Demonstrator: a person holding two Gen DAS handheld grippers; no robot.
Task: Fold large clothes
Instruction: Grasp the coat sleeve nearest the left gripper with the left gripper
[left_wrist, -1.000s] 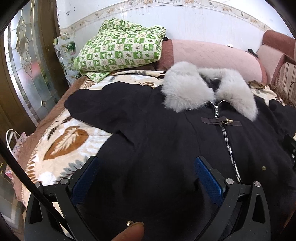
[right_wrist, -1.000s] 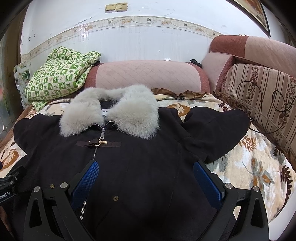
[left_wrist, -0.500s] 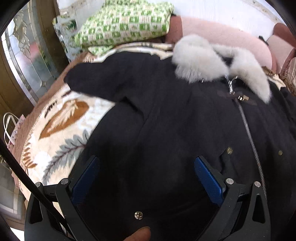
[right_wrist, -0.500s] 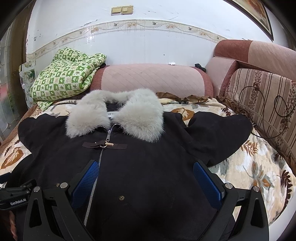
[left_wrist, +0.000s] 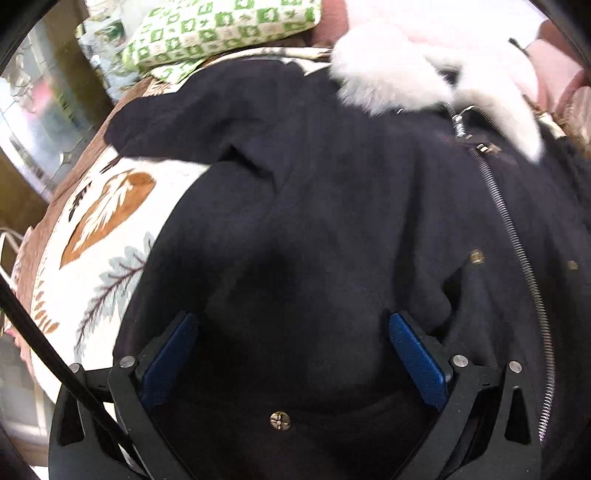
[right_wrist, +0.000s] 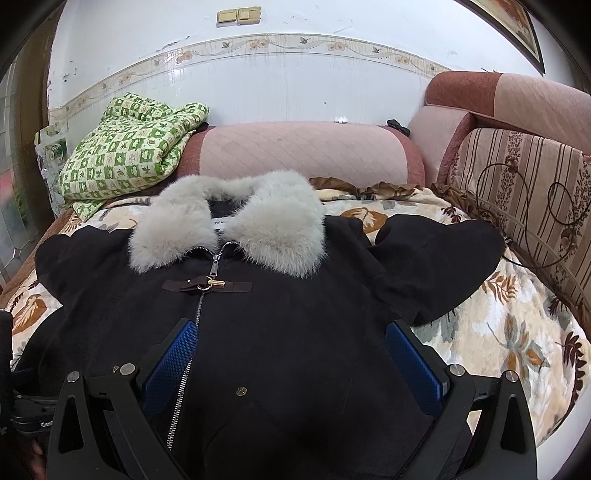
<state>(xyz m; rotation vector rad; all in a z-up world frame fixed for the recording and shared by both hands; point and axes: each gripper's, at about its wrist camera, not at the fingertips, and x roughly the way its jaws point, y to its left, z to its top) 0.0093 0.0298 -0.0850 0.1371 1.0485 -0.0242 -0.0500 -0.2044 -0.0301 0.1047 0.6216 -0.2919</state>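
Observation:
A black coat (right_wrist: 295, 295) with a grey fur collar (right_wrist: 229, 225) lies face up on a leaf-patterned blanket (right_wrist: 517, 332), zipped, sleeves spread to both sides. In the left wrist view the same coat (left_wrist: 332, 229) fills the frame, its fur collar (left_wrist: 406, 70) at the top right and its zipper (left_wrist: 517, 251) running down the right side. My left gripper (left_wrist: 291, 350) is open, low over the coat's lower left part, blue pads wide apart. My right gripper (right_wrist: 290, 354) is open above the coat's lower front. The left gripper's body shows at the far left edge of the right wrist view.
A green-and-white checked quilt (right_wrist: 125, 158) is piled at the back left. Pink sofa backrest (right_wrist: 303, 151) runs behind the coat, with a striped cushion (right_wrist: 524, 192) on the right. A glass door (left_wrist: 40, 122) stands left of the blanket edge.
The left gripper has moved forward and down, close over the coat's left side. The right gripper has drawn back and risen slightly. Both stay open.

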